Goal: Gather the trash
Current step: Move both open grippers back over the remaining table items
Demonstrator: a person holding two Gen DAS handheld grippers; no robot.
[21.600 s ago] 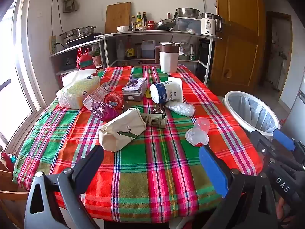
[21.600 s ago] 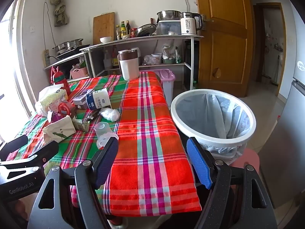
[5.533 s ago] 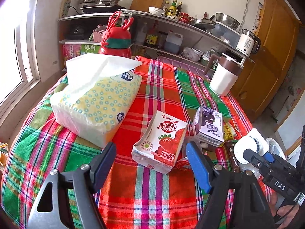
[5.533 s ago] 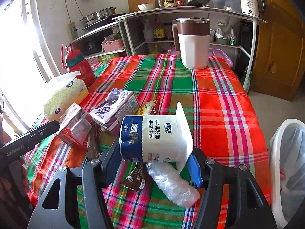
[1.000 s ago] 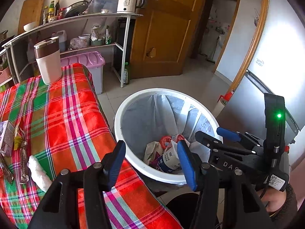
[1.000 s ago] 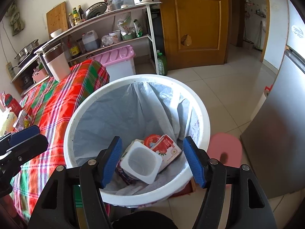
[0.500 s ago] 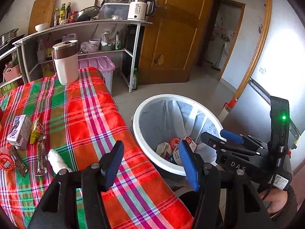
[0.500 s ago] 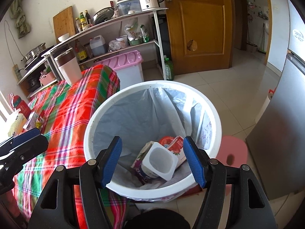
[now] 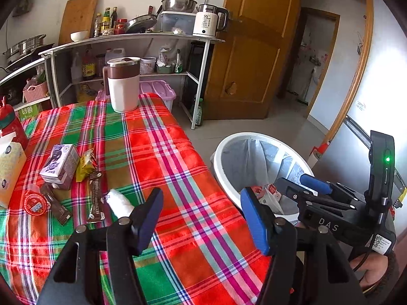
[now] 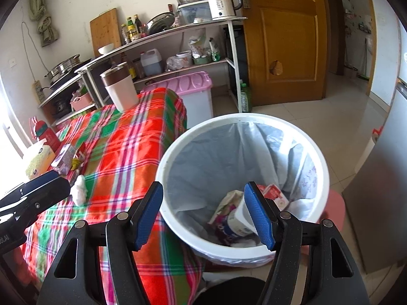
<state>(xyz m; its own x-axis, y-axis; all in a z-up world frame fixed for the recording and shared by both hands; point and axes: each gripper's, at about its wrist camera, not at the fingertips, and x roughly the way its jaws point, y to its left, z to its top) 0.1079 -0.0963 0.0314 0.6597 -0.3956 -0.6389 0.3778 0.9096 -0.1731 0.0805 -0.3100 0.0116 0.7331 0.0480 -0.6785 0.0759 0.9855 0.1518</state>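
Currently both claws are wide apart and hold nothing: the left claw [image 9: 202, 217] hangs over the bench [image 9: 162, 152] edge, the right claw [image 10: 203, 213] over the near rim of the trash bin [image 10: 323, 172].

Risks, as judgement:
- The crumpled white wad [image 9: 118, 202] is soft; a shallow pinch may slip off it.
- The flat dark wrappers [image 9: 96, 195] may slide on the cloth or snag it.
- The purple carton [image 9: 61, 165] touches the yellow packet [image 9: 85, 165]; one may drag the other.

Count on the bench: one wad, two dark wrappers, one carton, one yellow packet, one red lid [image 9: 34, 203]. In the bin: at least three discarded items.
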